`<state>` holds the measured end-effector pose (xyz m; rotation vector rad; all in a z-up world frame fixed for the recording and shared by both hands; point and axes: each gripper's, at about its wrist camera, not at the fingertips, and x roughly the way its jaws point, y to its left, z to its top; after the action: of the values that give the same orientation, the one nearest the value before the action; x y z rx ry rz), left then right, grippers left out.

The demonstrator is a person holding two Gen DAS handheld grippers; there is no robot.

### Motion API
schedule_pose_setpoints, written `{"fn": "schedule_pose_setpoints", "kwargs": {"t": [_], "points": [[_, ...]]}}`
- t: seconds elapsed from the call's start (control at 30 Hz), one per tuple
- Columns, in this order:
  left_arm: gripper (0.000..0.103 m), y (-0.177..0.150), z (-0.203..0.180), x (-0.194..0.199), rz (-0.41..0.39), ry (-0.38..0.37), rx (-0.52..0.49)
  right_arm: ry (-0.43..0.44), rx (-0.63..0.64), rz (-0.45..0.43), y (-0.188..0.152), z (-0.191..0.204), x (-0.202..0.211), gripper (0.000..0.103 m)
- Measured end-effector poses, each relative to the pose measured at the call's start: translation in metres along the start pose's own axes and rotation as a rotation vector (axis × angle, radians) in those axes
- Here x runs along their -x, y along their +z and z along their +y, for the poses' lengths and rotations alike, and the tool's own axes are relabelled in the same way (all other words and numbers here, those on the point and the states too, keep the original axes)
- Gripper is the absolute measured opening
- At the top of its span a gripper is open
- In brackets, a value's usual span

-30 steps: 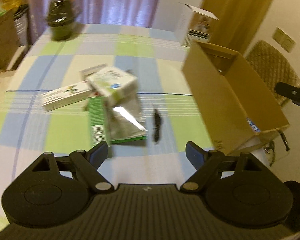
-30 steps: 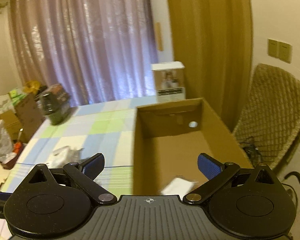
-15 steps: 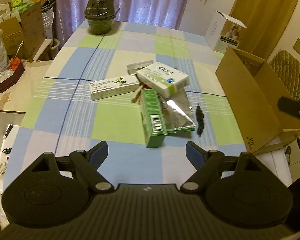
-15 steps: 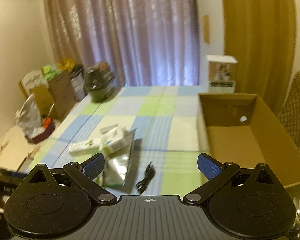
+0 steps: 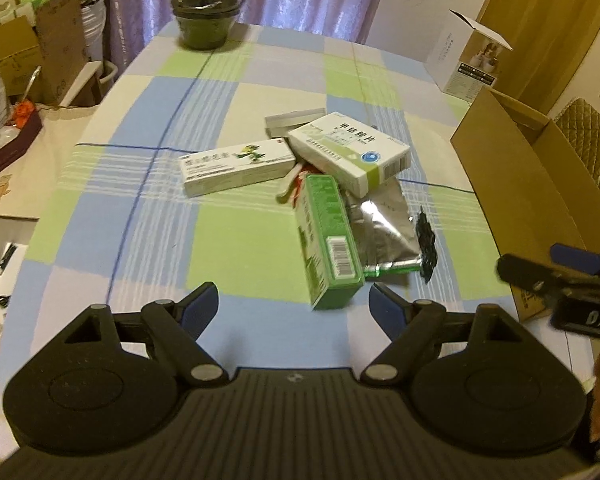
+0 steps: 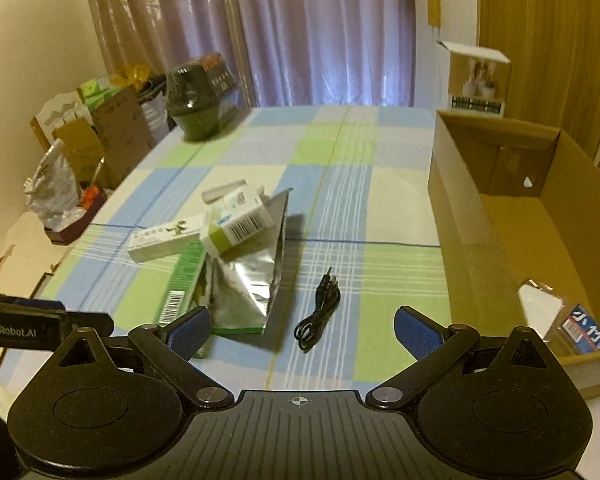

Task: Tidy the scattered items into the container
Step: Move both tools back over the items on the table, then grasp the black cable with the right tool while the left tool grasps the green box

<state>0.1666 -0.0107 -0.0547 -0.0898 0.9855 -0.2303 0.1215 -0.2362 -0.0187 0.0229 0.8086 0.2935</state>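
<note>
Ahead of the wide, empty left tool (image 5: 292,304), a green rectangular carton (image 5: 327,240) lies near the checked bench's (image 5: 240,240) edge. The right tool (image 6: 302,326), also wide and empty, faces a coiled black cable (image 6: 320,312) on bare cloth, left of the brown cardboard box (image 6: 512,224).

A dark green, dome-lidded plastic pot (image 6: 199,98) stands at the far left end of the tabletop (image 6: 340,148), which is covered in a blue, green and cream checked cloth. A tall white printed carton with its top flap open (image 6: 476,80) stands at the far right corner. Behind hang mauve sheer curtains (image 6: 284,28), with a wooden panel (image 6: 540,40) to their right. Left of the tabletop, brown cardboard boxes (image 5: 56,44) and a crumpled silver bag (image 6: 54,192) crowd together. A woven wicker chair back (image 5: 592,160) shows at the right.
</note>
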Motion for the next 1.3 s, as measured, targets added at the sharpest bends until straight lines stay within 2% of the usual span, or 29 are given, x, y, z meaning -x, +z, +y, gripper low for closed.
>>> {"fn": "schedule_pose_setpoints", "kwargs": {"t": [0.07, 0.1, 0.17, 0.23, 0.37, 0.43, 0.47, 0.53, 0.67, 0.73, 0.77, 0.8, 1.17, 1.3], "points": [[0.072, 0.008, -0.004, -0.012, 0.013, -0.016, -0.006, -0.009, -0.002, 0.011, 0.001, -0.004, -0.011, 0.103], [0.071, 0.011, -0.006, -0.017, 0.017, -0.021, -0.011, -0.010, -0.003, 0.018, 0.001, -0.006, -0.016, 0.091], [0.069, 0.018, -0.011, -0.030, 0.025, -0.034, -0.025, -0.010, -0.013, 0.046, 0.000, -0.011, -0.029, 0.080], [0.066, 0.024, -0.016, -0.043, 0.039, -0.036, -0.043, -0.015, -0.021, 0.062, 0.000, -0.015, -0.040, 0.080], [0.053, 0.031, -0.022, -0.071, 0.071, -0.036, -0.074, -0.016, -0.033, 0.086, -0.001, -0.023, -0.060, 0.079], [0.047, 0.033, -0.025, -0.081, 0.081, -0.025, -0.096, -0.016, -0.043, 0.101, -0.001, -0.027, -0.071, 0.073], [0.043, 0.033, -0.026, -0.084, 0.084, -0.021, -0.108, -0.016, -0.046, 0.110, -0.001, -0.029, -0.077, 0.067], [0.042, 0.033, -0.026, -0.089, 0.087, -0.012, -0.127, -0.017, -0.056, 0.121, 0.000, -0.031, -0.086, 0.067], [0.026, 0.030, -0.023, -0.089, 0.090, 0.016, -0.164, -0.017, -0.076, 0.133, 0.000, -0.035, -0.103, 0.067], [0.025, 0.028, -0.019, -0.088, 0.096, 0.021, -0.178, -0.014, -0.071, 0.140, 0.000, -0.034, -0.110, 0.063], [0.025, 0.027, -0.018, -0.086, 0.098, 0.025, -0.183, -0.013, -0.063, 0.146, 0.000, -0.033, -0.114, 0.054], [0.025, 0.026, -0.016, -0.085, 0.100, 0.027, -0.184, -0.016, -0.056, 0.151, -0.001, -0.031, -0.117, 0.050], [0.027, 0.035, -0.016, -0.094, 0.105, 0.028, -0.186, -0.056, 0.048, 0.135, -0.009, -0.018, -0.124, 0.049], [0.027, 0.037, -0.015, -0.102, 0.125, 0.027, -0.183, -0.071, 0.056, 0.126, -0.008, -0.018, -0.125, 0.030]]}}
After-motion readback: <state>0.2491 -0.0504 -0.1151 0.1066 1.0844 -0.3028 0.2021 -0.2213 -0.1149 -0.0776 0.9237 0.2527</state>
